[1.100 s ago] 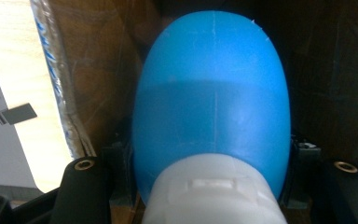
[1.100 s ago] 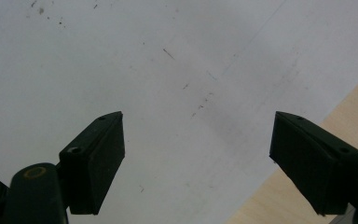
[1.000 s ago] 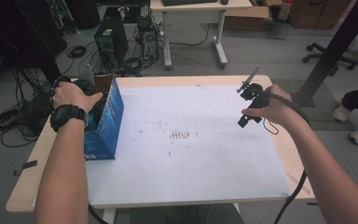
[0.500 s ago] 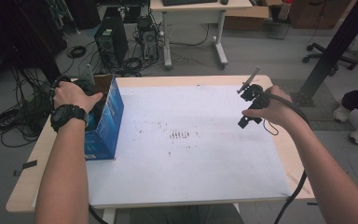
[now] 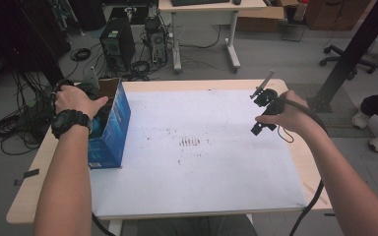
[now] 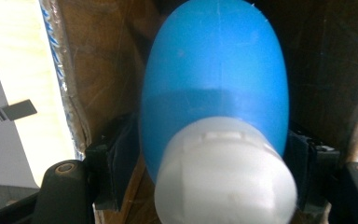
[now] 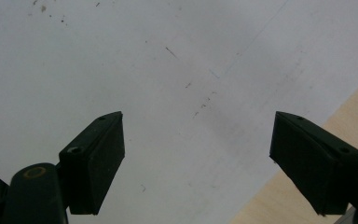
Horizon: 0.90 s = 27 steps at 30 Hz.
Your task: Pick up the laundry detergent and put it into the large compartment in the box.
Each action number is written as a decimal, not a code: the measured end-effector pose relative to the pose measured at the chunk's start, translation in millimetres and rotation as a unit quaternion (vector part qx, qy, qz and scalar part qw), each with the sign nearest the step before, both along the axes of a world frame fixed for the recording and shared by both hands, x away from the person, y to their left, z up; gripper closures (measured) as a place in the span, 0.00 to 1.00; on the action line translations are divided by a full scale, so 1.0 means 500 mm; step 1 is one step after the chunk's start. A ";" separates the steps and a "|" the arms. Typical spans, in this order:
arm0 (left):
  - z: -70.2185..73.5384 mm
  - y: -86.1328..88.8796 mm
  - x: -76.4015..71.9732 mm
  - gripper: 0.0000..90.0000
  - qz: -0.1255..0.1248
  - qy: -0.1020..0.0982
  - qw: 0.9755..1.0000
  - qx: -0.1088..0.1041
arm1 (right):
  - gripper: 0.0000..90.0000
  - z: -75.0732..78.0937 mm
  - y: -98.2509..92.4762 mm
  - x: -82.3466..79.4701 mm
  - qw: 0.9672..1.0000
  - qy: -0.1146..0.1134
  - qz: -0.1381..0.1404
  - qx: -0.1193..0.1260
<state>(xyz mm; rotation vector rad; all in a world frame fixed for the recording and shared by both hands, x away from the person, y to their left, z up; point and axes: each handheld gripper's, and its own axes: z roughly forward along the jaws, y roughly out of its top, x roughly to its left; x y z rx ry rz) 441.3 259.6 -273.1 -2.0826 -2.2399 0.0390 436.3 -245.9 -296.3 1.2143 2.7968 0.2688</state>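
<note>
My left gripper (image 6: pixel 214 186) is down inside the box (image 5: pixel 109 129), and between its jaws sits a blue bottle (image 6: pixel 214 84) with a white cap (image 6: pixel 223 172) pointing back at me. The jaws have just been opening, and they now stand at either flank of the bottle; I cannot tell whether the pads are touching it. The bottle lies inside the box, with brown cardboard walls close on both sides. In the high view my left hand (image 5: pixel 76 101) covers the open top of the box, which stands on the left part of the table (image 5: pixel 29 196), at the edge of the white sheet (image 5: pixel 197 167). Well to the right of the box, my right gripper (image 5: pixel 263 110) hangs over the sheet with jaws spread wide, holding nothing.
</note>
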 end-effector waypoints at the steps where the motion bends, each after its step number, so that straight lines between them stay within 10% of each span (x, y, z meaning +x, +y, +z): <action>1: 0.002 -0.001 0.000 0.31 0.000 -0.001 1.000 0.001 | 0.20 0.000 0.001 0.000 1.000 0.000 0.000 0.000; 27: 0.063 -0.009 -0.006 0.26 0.005 -0.024 1.000 0.009 | 0.20 0.006 -0.001 -0.002 1.000 -0.003 0.001 0.004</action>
